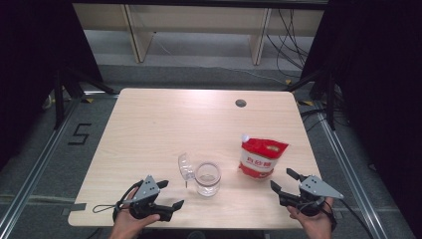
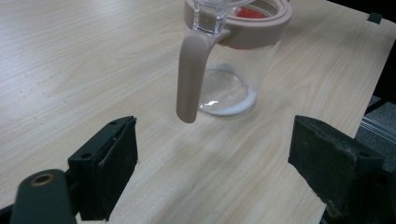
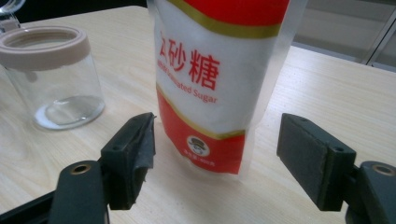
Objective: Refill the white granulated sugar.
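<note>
Sugar bag [image 3: 219, 84] — upright, dead ahead of the right gripper [image 3: 217, 158], jaws wide, nothing held; left gripper [image 2: 212, 168] likewise wide — facing the jar [image 2: 233, 60].

On the counter [image 1: 149, 129] stand one glass jar [image 1: 207, 179], its lid flipped open, and one red-and-white sugar pouch [image 1: 260, 157], both toward the near edge. Two tools: left tool [image 1: 166, 196], right tool [image 1: 282, 180].

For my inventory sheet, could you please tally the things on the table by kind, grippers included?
Glass jars with open hinged lid: 1
Sugar pouches: 1
Grippers: 2, left gripper and right gripper, both open
Total: 4
</note>
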{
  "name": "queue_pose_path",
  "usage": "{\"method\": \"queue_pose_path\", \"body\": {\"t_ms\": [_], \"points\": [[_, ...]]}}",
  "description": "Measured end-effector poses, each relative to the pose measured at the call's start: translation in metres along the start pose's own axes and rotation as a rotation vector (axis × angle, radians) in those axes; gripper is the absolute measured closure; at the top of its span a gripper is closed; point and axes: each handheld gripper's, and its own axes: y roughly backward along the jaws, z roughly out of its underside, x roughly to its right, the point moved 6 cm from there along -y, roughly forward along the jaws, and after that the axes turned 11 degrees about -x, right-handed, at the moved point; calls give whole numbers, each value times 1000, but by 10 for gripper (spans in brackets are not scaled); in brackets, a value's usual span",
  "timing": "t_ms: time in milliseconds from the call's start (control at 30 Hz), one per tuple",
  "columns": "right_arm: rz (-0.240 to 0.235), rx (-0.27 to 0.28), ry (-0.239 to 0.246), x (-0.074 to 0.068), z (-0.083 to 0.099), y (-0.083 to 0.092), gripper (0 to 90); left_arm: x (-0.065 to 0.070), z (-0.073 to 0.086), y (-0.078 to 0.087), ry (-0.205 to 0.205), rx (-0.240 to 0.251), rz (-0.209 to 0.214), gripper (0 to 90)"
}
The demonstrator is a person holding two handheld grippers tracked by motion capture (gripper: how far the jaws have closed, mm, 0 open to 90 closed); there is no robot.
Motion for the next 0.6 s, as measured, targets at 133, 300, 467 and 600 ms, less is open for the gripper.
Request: {"method": "queue_pose_path", "body": {"t_ms": [133,300,467,600], "points": [[-22,-3,9,4,1,-7,231,-1,1,-1,-12,-10,3,152],[-54,-3,-12,6,-2,-16,222,-1,1,0,-12,-10,2,152],[-69,1,22,9,-8,-30,223,-1,1,-2,-32,-15,0,152],[-73,18,41,11,-13,-37,218,-1,1,-2,-29,-10,1,152]]}}
